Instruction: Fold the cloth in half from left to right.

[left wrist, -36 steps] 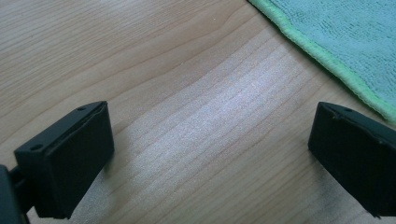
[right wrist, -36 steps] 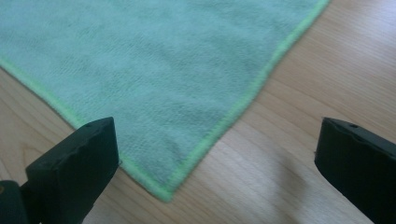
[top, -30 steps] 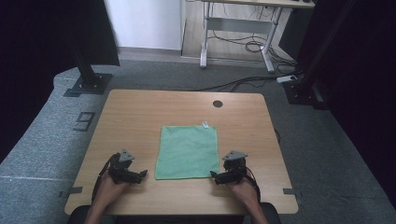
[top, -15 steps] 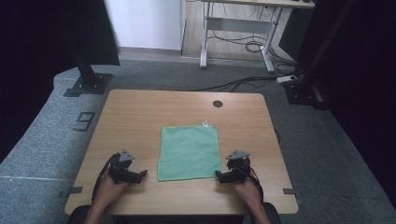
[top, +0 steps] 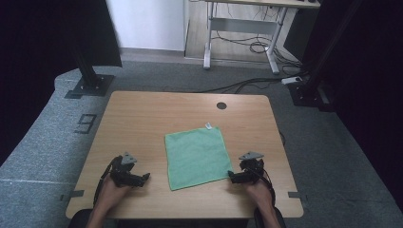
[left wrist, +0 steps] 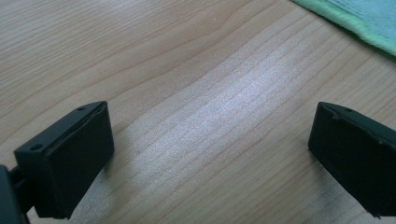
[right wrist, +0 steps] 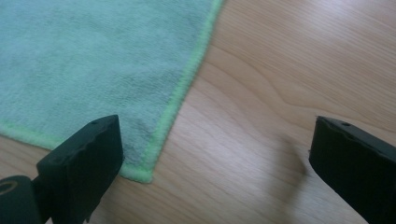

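A green microfibre cloth (top: 197,156) lies spread flat in a single layer near the middle of the wooden table (top: 142,118), closer to the person's edge. It is roughly square and slightly rotated, with a brighter green stitched hem and a small white tag (top: 208,126) at its far corner. The surface is smooth, without folds.

The left gripper (top: 144,177) rests on bare wood, jaws wide apart, just beside the cloth's near left corner. The right gripper (top: 231,176) sits at the near right corner, jaws wide apart and empty; that corner (right wrist: 140,173) lies just ahead of one jaw.
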### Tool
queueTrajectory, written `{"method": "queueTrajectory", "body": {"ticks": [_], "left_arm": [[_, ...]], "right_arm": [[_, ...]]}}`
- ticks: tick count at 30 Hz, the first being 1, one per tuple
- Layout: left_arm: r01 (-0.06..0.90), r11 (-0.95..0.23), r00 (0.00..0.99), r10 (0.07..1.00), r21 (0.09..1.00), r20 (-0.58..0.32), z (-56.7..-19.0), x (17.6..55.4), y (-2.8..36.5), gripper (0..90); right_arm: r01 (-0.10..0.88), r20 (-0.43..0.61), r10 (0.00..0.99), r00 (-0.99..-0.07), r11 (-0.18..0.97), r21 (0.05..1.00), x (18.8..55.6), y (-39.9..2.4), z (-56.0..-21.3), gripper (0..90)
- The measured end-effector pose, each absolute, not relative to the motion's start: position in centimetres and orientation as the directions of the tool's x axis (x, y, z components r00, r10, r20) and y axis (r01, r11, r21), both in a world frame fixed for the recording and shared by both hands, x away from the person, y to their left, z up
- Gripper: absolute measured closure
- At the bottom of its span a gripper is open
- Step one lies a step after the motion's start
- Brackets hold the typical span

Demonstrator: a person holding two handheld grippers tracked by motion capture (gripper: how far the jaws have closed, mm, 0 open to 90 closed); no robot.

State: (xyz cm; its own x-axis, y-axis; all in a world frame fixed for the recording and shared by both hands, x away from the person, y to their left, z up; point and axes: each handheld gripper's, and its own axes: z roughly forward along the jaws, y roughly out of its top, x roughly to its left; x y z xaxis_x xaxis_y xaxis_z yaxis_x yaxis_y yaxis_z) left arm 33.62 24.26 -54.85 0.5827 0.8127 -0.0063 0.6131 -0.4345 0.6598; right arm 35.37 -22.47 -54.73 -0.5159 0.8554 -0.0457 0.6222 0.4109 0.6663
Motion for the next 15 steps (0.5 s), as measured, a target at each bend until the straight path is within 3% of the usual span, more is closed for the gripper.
{"method": "queueTrajectory", "body": {"ticks": [15], "left_arm": [[0.619,-0.422,0.571,0.821,0.662,-0.011,-54.8,34.7,23.7,0.0]], "right_arm": [[0.666,-0.005,0.897,-0.442,0.332,0.668,36.0,-25.0,-54.9,3.2]]}}
